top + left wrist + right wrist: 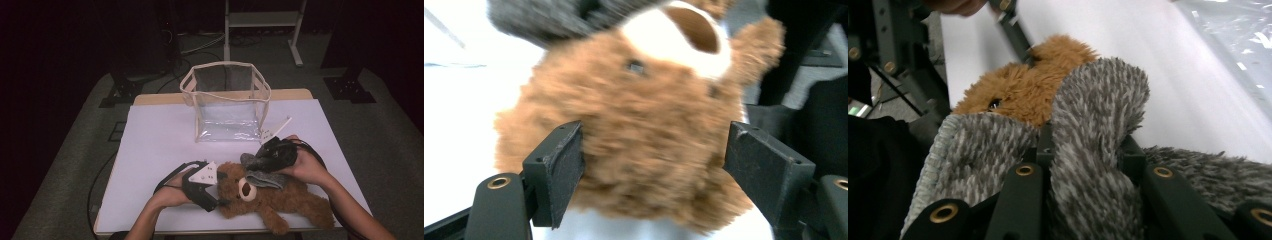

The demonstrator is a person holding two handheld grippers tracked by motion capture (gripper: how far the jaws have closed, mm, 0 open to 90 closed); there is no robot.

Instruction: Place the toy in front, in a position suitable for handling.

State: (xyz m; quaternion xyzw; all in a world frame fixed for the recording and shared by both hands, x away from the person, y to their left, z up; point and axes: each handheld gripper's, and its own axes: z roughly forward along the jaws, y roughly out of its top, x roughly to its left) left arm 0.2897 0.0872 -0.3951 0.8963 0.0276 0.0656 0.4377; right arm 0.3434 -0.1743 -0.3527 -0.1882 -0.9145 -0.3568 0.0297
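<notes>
Teddy bear (pixel 272 197): brown plush, lying on its back at the near right of the table (pixel 155 145), head toward the left
Left tongs (pixel 220 187): clamped on the bear's head, a jaw pressed into the fur on each side
Grey hat (pixel 262 175): fuzzy knit, partly over the bear's head
Right tongs (pixel 260 160): clenched on a fold of the hat
Clear bag (pixel 227 102): upright at the far middle, well apart from the bear

The teddy bear (pixel 272 197) lies at lower centre-right of the table (pixel 150 145); a cloth (pixel 262 175) rests on its head; the bag (pixel 227 102) stands above, centre.
</notes>
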